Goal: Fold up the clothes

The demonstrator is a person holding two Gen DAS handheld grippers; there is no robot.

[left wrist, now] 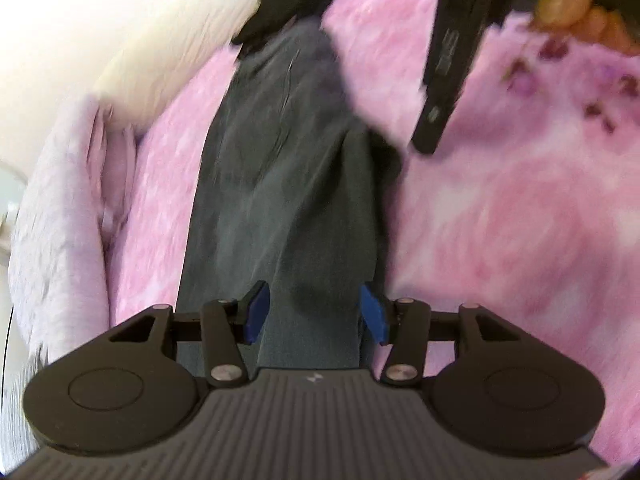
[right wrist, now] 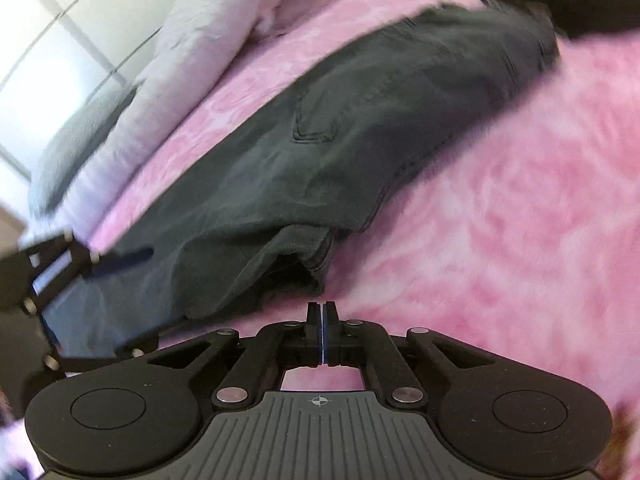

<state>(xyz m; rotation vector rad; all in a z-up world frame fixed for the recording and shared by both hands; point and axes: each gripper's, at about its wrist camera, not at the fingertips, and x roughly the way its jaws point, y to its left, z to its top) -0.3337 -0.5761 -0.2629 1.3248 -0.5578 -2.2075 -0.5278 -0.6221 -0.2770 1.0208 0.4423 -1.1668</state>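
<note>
Dark grey trousers [right wrist: 340,152] lie stretched out on a pink fluffy blanket [right wrist: 520,220] that covers a bed. In the right wrist view their long axis runs diagonally, from the waist end near the blanket's far right corner down to the leg ends at its near left; a back pocket faces up at mid-length, and one hem [right wrist: 316,252] gapes open just ahead of the right gripper. In the left wrist view the same garment runs straight away from the camera toward a black item [left wrist: 280,12] at the far edge of the blanket, beside a pale lilac pillow [left wrist: 60,220]. The left gripper [left wrist: 314,314] stands half open, its blue pads on either side of the trouser leg; whether they press the cloth cannot be told. The right gripper [right wrist: 322,318] has its jaws fully together with no fabric between them, over bare blanket just short of the hem. Embossed marks on the right gripper's body, seen in the left wrist view, are blurred and unreadable.
</note>
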